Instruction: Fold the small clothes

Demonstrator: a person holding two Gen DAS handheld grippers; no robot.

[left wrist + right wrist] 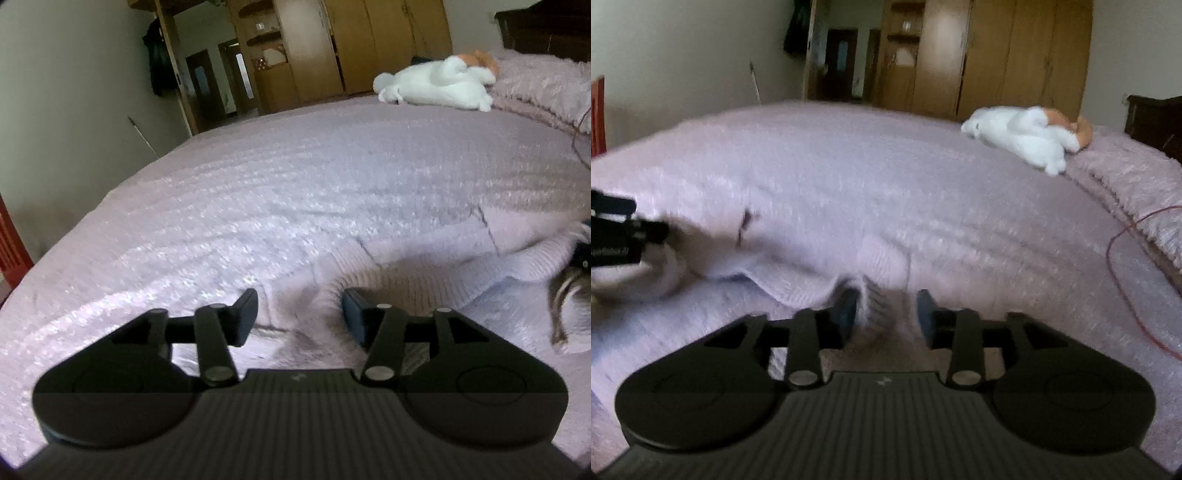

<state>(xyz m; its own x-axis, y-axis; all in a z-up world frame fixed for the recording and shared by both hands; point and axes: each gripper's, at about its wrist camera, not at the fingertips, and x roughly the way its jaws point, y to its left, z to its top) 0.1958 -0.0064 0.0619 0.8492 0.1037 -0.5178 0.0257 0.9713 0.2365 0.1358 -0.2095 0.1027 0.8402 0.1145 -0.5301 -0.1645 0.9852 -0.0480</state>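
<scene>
As seen from the left wrist view, the left gripper [300, 317] is held low over the near edge of the bed [258, 192], its jaws apart with nothing clamped; a ribbed edge of the pale knitted sweater [436, 273] lies just ahead between them. The sweater is spread on the near right part of the bed, its colour close to that of the cover, so its outline is hard to trace. A fur-trimmed part [569, 306] is seen at the right edge; what it belongs to cannot be told. A white stuffed toy [436, 86] lies at the far right corner, well apart from the work.

In the right wrist view, the right gripper [886, 317] is also held with jaws apart; a raised ribbed fold of the sweater [875, 295] stands between them, touching the left finger, not yet pinched. The position is judged to be preparation for gripping an edge. The other gripper is seen blurred at the left edge. A red cord [1123, 251] trails along the right side of the bed, clear of the sweater.
</scene>
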